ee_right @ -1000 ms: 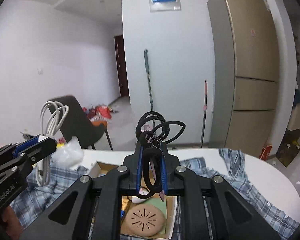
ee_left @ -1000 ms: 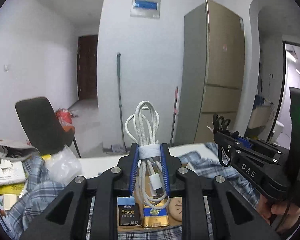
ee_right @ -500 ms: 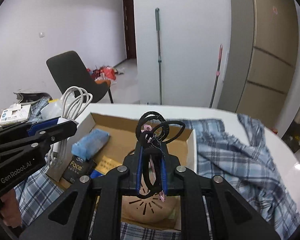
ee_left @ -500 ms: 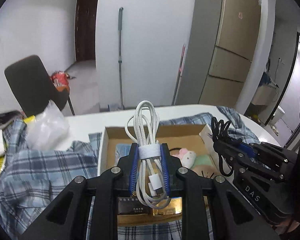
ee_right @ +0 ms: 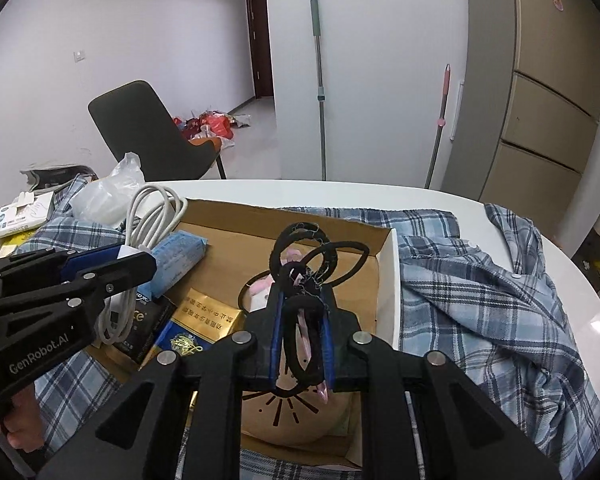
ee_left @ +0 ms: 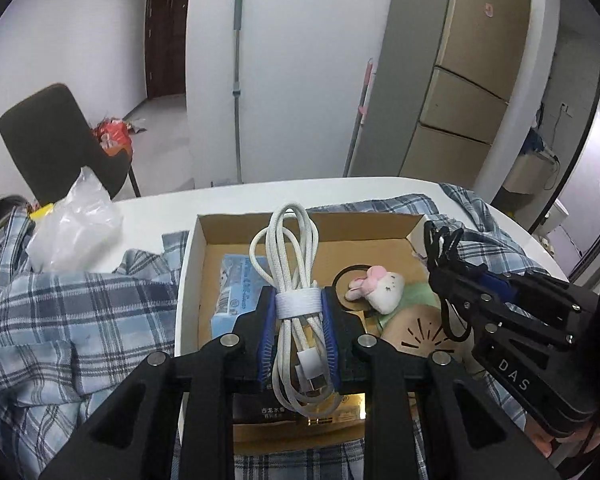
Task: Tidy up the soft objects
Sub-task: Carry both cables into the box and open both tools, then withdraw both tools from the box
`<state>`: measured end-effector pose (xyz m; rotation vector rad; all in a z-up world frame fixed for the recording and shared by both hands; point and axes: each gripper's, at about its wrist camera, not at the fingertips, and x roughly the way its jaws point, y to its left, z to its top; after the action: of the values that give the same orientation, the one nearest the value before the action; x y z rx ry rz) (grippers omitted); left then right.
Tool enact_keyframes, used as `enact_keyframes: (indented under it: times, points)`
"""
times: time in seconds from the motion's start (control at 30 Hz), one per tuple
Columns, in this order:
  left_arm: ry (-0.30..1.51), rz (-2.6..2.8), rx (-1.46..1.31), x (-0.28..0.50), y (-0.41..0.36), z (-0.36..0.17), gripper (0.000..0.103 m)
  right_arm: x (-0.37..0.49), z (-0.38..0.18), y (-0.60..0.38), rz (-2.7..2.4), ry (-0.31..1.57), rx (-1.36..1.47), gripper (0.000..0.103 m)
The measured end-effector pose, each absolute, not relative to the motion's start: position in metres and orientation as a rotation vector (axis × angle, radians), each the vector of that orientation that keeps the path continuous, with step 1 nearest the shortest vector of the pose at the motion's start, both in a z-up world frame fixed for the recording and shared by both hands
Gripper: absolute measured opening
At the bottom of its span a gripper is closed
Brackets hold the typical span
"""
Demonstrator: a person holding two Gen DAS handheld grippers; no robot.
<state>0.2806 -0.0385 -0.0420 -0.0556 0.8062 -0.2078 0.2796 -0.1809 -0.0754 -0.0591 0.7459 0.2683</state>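
My left gripper (ee_left: 298, 304) is shut on a coiled white cable (ee_left: 296, 240) bound by a white strap, held just above the open cardboard box (ee_left: 312, 224). My right gripper (ee_right: 302, 312) is shut on a bunch of black hair ties (ee_right: 300, 248), over the box's right half. Each gripper shows in the other's view: the right gripper (ee_left: 444, 276) at right, the left gripper (ee_right: 140, 260) at left with the cable (ee_right: 152, 212). Inside the box lie a blue tissue pack (ee_left: 232, 284), a plush bunny (ee_left: 382, 286), a tan round pad (ee_left: 420, 332) and a gold packet (ee_right: 204, 324).
A blue plaid shirt (ee_right: 480, 300) is spread under and around the box on the white round table (ee_right: 380, 196). A clear plastic bag (ee_left: 72, 224) and small cartons (ee_right: 20, 216) sit at the left. Beyond the table are a black chair (ee_right: 140, 128) and a mop (ee_right: 320, 80).
Both grippers have come down and tilted toward the box, which now fills the lower view. The cable and the hair ties stay gripped.
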Motion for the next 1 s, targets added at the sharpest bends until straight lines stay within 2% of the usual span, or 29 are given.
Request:
enact_keyframes:
  times: [0.07, 0.1, 0.13, 0.17, 0.57, 0.8, 0.9, 1.0]
  points:
    - [0.807, -0.194, -0.043, 0.281, -0.038, -0.042, 0.035, 0.280, -0.076, -0.181, 0.277, 0.744, -0.055, 0.026]
    - [0.806, -0.191, -0.033, 0.282, -0.039, -0.042, 0.054, 0.280, -0.076, -0.181, 0.272, 0.735, -0.053, 0.034]
    - [0.788, -0.180, -0.024, 0.280, -0.039, -0.039, 0.072, 0.280, -0.076, -0.182, 0.254, 0.723, -0.055, 0.060]
    - [0.768, -0.168, -0.021, 0.278, -0.038, -0.037, 0.073, 0.279, -0.076, -0.183, 0.240, 0.708, -0.057, 0.071]
    - [0.629, -0.143, -0.031, 0.263, -0.025, -0.003, 0.073, 0.272, -0.060, -0.190, 0.214, 0.631, -0.039, 0.071]
    - [0.479, -0.145, -0.055, 0.232, -0.024, 0.044, 0.073, 0.243, -0.005, -0.195, 0.207, 0.469, -0.016, 0.071]
    - [0.392, -0.143, -0.055, 0.206, -0.023, 0.074, 0.076, 0.218, 0.024, -0.202, 0.217, 0.399, -0.003, 0.079]
    - [0.279, -0.134, -0.050, 0.172, -0.020, 0.101, 0.090, 0.188, 0.049, -0.210, 0.196, 0.312, 0.002, 0.095]
